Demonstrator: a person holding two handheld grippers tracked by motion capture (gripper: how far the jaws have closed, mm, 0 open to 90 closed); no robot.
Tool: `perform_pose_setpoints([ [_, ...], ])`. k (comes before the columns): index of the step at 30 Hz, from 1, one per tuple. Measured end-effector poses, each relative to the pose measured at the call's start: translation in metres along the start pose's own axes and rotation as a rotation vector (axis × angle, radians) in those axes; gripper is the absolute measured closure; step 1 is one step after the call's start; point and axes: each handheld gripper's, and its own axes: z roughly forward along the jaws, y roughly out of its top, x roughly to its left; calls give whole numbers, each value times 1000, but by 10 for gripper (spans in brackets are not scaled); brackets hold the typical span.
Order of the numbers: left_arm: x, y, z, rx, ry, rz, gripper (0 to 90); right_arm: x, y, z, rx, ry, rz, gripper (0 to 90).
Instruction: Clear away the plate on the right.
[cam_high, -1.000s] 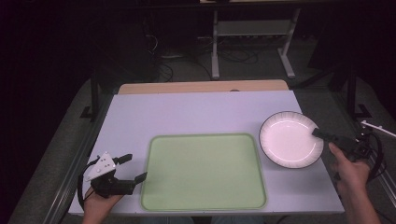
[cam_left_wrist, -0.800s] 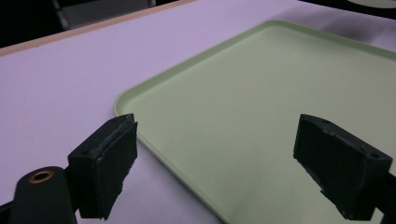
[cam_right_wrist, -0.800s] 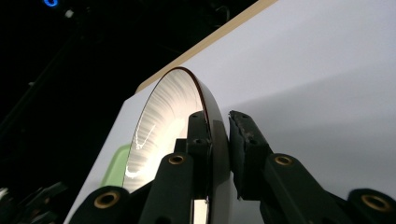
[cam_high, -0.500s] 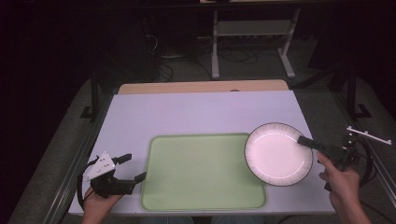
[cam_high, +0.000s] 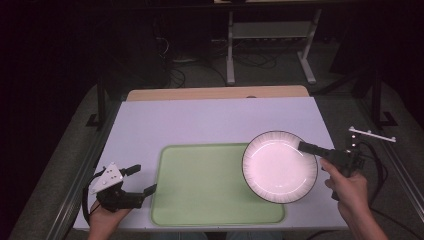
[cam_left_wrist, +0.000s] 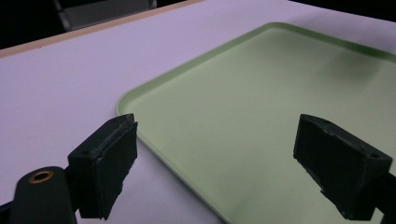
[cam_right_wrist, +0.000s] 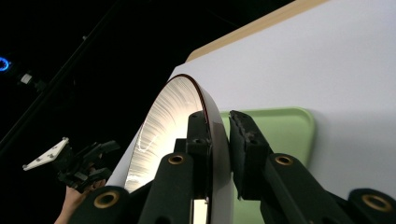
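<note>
High view | plate (cam_high: 277, 170): round, white, dark rim | gripped by right tongs (cam_high: 306, 147)

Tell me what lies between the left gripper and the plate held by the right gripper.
In the high view, bare green tray lies between the open left gripper and the plate, which the right gripper clamps by its rim.

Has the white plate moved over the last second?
Yes. Held by the right gripper, the white plate has shifted left, from beside the green tray to overlapping its right edge.
</note>
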Motion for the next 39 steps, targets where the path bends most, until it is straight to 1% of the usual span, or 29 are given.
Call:
perform_pose_setpoints([
  [4, 0, 0, 0, -1, -1, 0, 133, 12, 5, 8, 12, 17, -20, 778],
  [6, 0, 0, 0, -1, -1, -1, 133, 18, 7, 13, 14, 32, -22, 776],
  [7, 0, 0, 0, -2, -1, -1, 133, 22, 7, 16, 19, 41, -32, 776],
  [11, 0, 0, 0, -1, -2, -1, 133, 37, 10, 30, 38, 74, -64, 776],
  [17, 1, 0, 0, -2, -1, -1, 133, 50, 11, 53, 70, 101, -87, 773],
  [21, 1, 0, 0, -1, -3, 0, 133, 53, 11, 69, 95, 113, -89, 773],
  [23, 1, 0, -1, -2, -2, 0, 134, 54, 11, 75, 100, 111, -89, 772],
  [29, 2, 0, -1, -2, -2, 0, 134, 54, 8, 93, 113, 113, -78, 770],
  [39, 2, 0, -2, -5, -2, -1, 135, 52, -1, 120, 141, 116, -70, 769],
])
